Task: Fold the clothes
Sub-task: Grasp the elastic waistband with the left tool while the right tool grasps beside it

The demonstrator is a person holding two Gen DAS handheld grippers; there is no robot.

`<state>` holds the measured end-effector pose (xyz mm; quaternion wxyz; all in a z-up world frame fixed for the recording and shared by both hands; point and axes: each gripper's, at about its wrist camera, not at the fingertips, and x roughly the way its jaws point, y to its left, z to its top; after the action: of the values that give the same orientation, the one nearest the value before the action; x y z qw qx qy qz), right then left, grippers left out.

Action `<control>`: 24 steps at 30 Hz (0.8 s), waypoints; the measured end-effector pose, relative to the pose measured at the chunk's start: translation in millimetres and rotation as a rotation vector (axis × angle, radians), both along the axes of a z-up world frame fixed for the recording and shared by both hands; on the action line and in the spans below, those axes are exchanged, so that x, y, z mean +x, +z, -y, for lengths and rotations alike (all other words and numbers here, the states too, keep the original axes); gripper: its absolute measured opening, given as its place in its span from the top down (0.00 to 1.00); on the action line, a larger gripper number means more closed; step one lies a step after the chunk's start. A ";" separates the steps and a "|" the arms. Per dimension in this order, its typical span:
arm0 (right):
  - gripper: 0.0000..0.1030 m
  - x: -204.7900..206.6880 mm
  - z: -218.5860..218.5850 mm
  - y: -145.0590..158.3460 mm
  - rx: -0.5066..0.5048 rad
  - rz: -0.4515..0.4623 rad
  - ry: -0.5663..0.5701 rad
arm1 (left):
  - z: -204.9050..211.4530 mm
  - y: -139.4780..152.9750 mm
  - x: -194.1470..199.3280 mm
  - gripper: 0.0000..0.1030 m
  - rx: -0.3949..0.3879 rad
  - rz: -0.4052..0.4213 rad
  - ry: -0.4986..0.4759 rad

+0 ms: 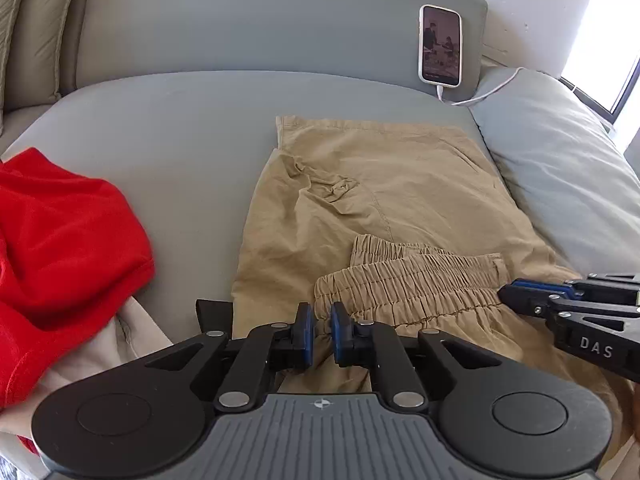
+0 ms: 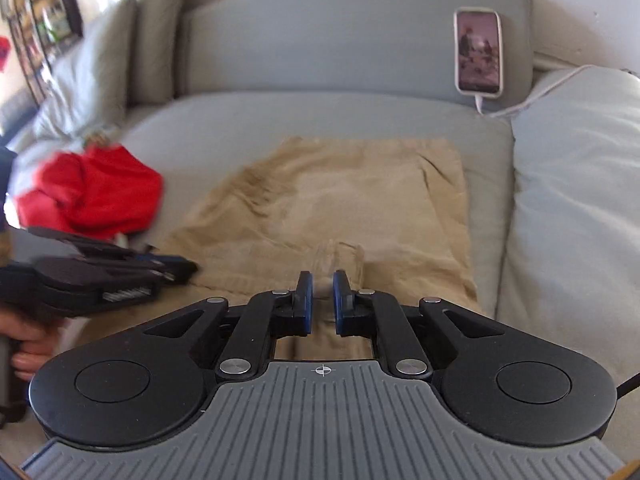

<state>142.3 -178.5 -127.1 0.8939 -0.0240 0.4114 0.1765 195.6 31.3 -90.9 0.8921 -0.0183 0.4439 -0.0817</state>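
Note:
Tan pants (image 1: 400,184) lie spread on the grey sofa seat (image 1: 180,152), with the elastic waistband (image 1: 412,280) folded back over the legs. My left gripper (image 1: 322,326) is shut on the waistband's left corner, and tan cloth bunches between its blue pads. My right gripper (image 1: 506,295) comes in from the right, its tip at the waistband's right end. In the blurred right wrist view the right gripper (image 2: 322,292) is shut on a raised fold of the pants (image 2: 360,200). The left gripper (image 2: 192,270) lies at the pants' left edge, held by a hand (image 2: 28,348).
A crumpled red garment (image 1: 60,232) lies at the left on a beige cloth (image 1: 100,352). A phone (image 1: 440,46) leans on the sofa back, its white cable (image 1: 492,90) trailing right. A loose grey cushion (image 1: 560,168) borders the pants on the right.

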 end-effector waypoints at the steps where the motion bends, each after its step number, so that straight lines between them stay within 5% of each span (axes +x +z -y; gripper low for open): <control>1: 0.88 3.2 -0.6 -16.9 0.001 -0.046 0.001 | 0.7 1.3 -0.2 0.89 0.009 0.001 -0.010; 4: 0.88 4.2 8.5 -14.6 0.059 -0.057 -0.007 | 2.2 15.7 -4.2 0.84 0.030 0.019 -0.018; 8: 0.80 -6.6 34.7 19.3 0.102 -0.036 -0.013 | 3.5 53.1 -27.6 0.55 0.022 0.062 0.053; 12: 0.46 -26.3 91.1 59.7 0.237 -0.046 -0.114 | 21.6 80.2 -49.0 0.54 -0.011 0.070 -0.010; 18: 0.38 -41.6 152.5 89.1 0.358 -0.112 -0.265 | 63.3 71.6 -30.0 0.50 -0.067 0.030 -0.114; 20: 0.33 -35.4 164.9 86.4 0.383 -0.136 -0.320 | 75.5 57.2 -16.3 0.52 -0.059 0.021 -0.114; 22: 0.16 -22.1 174.4 75.7 0.406 -0.163 -0.381 | 83.2 45.8 -4.3 0.55 -0.061 0.023 -0.104; 24: 0.15 -4.1 177.9 61.1 0.410 -0.178 -0.404 | 90.0 38.1 3.7 0.61 -0.064 0.032 -0.110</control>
<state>138.3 -356.3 -66.0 0.8577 0.2548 0.4402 0.0758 199.3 -58.7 -52.7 0.8922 -0.0210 0.4271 -0.1451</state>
